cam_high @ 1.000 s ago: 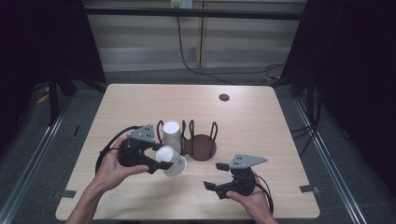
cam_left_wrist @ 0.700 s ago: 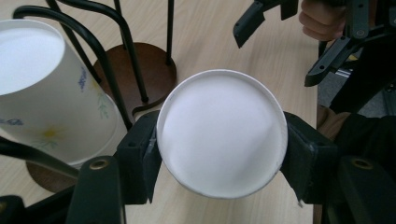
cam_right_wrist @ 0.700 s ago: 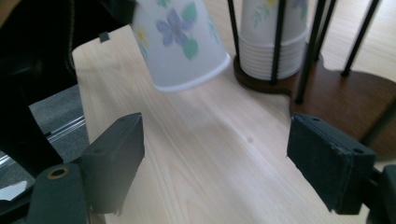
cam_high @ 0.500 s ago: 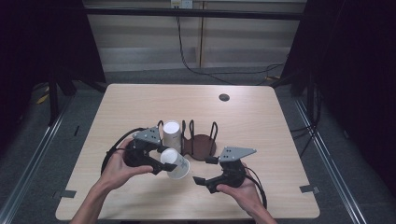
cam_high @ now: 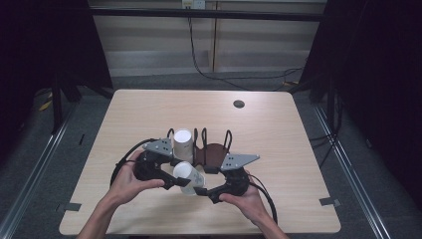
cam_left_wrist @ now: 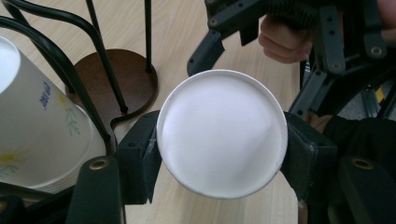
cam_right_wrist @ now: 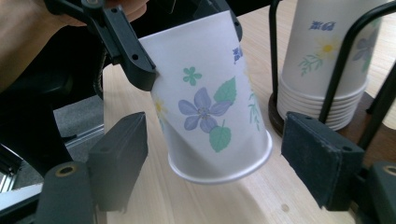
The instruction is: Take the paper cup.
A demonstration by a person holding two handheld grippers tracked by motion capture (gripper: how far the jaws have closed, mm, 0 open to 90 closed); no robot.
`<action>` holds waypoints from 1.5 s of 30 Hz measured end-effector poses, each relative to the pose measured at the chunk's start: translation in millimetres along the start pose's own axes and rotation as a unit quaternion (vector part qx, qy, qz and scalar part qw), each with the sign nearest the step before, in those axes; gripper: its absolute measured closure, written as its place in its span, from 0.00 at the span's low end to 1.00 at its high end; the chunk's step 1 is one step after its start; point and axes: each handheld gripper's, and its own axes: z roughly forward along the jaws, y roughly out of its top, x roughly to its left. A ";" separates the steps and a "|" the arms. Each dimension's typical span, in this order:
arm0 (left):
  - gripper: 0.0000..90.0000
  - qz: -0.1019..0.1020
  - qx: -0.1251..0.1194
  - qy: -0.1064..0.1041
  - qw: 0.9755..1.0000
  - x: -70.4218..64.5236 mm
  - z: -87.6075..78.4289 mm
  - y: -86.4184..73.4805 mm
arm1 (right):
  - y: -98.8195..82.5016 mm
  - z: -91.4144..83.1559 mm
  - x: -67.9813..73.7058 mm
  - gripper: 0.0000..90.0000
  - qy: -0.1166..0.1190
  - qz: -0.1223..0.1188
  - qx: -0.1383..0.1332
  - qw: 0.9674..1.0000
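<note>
A flower-printed paper cup (cam_high: 188,175) hangs tilted over the table, its white base (cam_left_wrist: 222,133) facing the left gripper view. My left gripper (cam_high: 175,177) is shut on it, one pad on each side of the base end. My right gripper (cam_right_wrist: 212,156) has come up to the cup's wide rim end (cam_right_wrist: 210,102). Its jaws have just been closing and stand on either side of the cup, with a gap at each pad. A stack of like cups (cam_high: 182,144) sits upside down in a dark wire holder (cam_high: 214,154) just behind.
The holder's black wire loops (cam_right_wrist: 348,60) rise close beside my right gripper's jaw. The wooden table (cam_high: 149,114) has a round cable hole (cam_high: 239,104) at the far right. Cables trail from both grippers toward the front edge.
My right gripper has moved left across the table to the held cup, and its jaws have narrowed around the rim end. The left gripper and its cup have hardly moved.
</note>
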 end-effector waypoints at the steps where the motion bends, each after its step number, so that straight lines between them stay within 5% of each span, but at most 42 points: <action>1: 0.41 -0.004 -0.003 -0.001 1.000 -0.9 0.3 0.1 | -0.4 1.2 0.6 0.26 0.001 -0.003 0.001 1.000; 22: 0.41 0.007 -0.019 -0.035 0.999 -11.2 -1.1 12.5 | -3.2 12.7 7.1 0.21 0.007 -0.040 -0.026 0.999; 34: 0.41 -0.012 -0.028 -0.049 0.998 -4.3 0.0 5.9 | -3.7 13.9 7.2 0.30 0.008 -0.062 -0.009 0.998; 45: 0.37 -0.008 -0.024 -0.042 0.999 -5.2 4.7 4.6 | -2.7 13.6 7.6 0.32 0.003 -0.065 0.016 0.998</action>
